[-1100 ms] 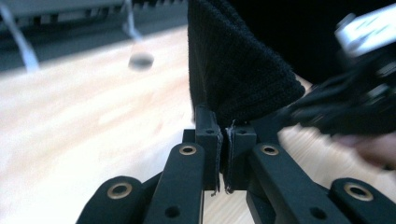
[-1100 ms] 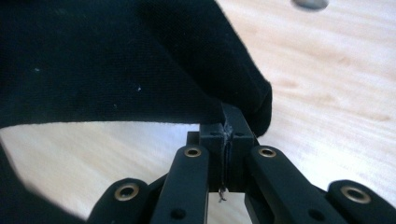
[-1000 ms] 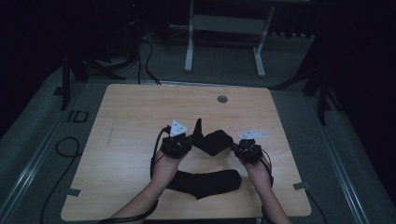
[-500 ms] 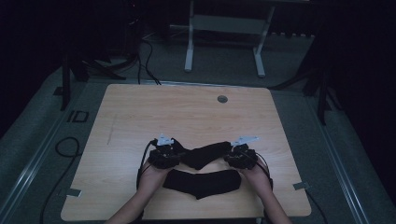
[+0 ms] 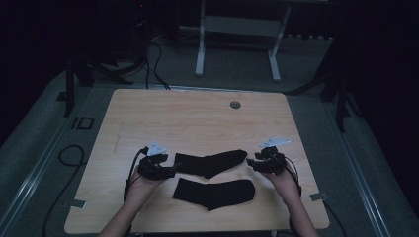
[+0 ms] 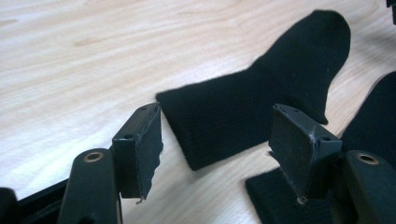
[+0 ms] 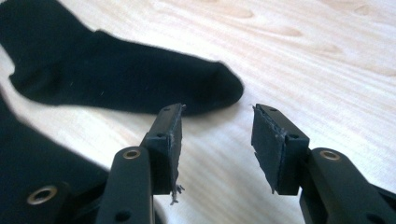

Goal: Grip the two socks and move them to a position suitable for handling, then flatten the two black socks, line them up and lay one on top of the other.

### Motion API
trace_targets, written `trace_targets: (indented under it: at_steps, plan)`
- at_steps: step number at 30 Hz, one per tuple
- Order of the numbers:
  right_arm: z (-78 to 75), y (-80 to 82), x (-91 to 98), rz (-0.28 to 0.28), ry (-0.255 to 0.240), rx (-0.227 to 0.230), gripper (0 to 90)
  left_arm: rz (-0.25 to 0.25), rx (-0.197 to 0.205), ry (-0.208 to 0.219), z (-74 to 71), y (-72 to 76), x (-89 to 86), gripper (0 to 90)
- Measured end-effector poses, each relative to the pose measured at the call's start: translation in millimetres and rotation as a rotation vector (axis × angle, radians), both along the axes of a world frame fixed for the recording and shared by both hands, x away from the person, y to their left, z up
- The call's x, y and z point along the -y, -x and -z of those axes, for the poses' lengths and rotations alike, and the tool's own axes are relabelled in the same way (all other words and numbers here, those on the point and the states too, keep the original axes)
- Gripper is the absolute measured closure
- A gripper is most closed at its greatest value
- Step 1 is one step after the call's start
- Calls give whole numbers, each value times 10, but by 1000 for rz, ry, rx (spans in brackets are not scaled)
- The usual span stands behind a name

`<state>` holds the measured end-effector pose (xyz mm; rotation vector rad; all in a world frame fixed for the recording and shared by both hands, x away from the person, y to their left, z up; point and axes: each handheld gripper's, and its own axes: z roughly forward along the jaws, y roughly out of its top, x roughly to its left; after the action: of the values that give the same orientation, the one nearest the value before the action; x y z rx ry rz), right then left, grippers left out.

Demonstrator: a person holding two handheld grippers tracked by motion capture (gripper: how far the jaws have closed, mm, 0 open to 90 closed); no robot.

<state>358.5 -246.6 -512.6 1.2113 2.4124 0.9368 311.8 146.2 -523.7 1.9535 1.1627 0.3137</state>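
Two black socks lie flat on the wooden table (image 5: 197, 123). The far sock (image 5: 210, 162) stretches between my two grippers, cuff to the left and toe to the right. The near sock (image 5: 213, 192) lies just in front of it. My left gripper (image 5: 172, 170) is open right at the far sock's cuff (image 6: 243, 116), its jaws apart with nothing between them (image 6: 217, 154). My right gripper (image 5: 251, 164) is open just off the toe end (image 7: 140, 74), also holding nothing (image 7: 215, 140). The near sock's edge (image 6: 275, 200) shows beside the left jaw pair.
A round grommet hole (image 5: 235, 104) sits near the table's far edge. A white metal frame (image 5: 237, 39) stands on the floor behind the table. Cables (image 5: 64, 158) trail on the floor at the left.
The far sock was held up bunched between both grippers; it has been drawn out and laid flat. Both grippers have let go of it and now stand open at its ends.
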Motion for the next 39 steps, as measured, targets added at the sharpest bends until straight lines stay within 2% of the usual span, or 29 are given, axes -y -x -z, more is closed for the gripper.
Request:
trace_targets:
  at_steps: [3,4,5,6,11,16,18,21,22,24,27,30,32,34,36,39]
  plan:
    - [-10,-53,-6,6,0,4,534,-1,-14,11,-1,-62,-20,353]
    - [-17,-86,-13,14,-3,6,536,12,-40,24,31,-171,-16,353]
    - [-17,-86,-13,14,-3,6,536,12,-40,24,31,-171,-16,353]
    - [-23,-208,-33,41,-15,6,544,17,-50,20,48,-211,-4,353]
    - [9,-432,-84,58,-17,-10,571,6,-87,-24,138,-378,58,355]
    - [74,-576,-150,62,-20,-41,597,3,-122,-87,217,-447,130,392]
    - [121,-589,-190,49,-2,-53,613,-1,-118,-118,247,-453,152,420]
    - [208,-598,-241,34,31,-65,634,-2,-118,-141,287,-465,168,456]
    - [235,-598,-258,30,39,-72,639,4,-119,-146,300,-472,169,489]
    - [283,-586,-292,17,64,-78,647,5,-123,-158,326,-481,181,495]
    - [332,-552,-313,1,82,-79,666,-1,-107,-170,333,-491,186,528]
    - [331,-507,-302,-5,80,-79,743,3,-87,-189,340,-480,206,567]
    - [334,-463,-311,-22,83,-73,838,21,-74,-200,341,-464,223,658]
    - [318,-421,-327,-33,108,-60,881,21,-64,-201,337,-449,236,795]
    - [298,-391,-327,-32,102,-53,887,27,-56,-202,327,-439,242,835]
    - [239,-353,-299,-26,82,-30,888,22,-43,-172,267,-415,226,848]
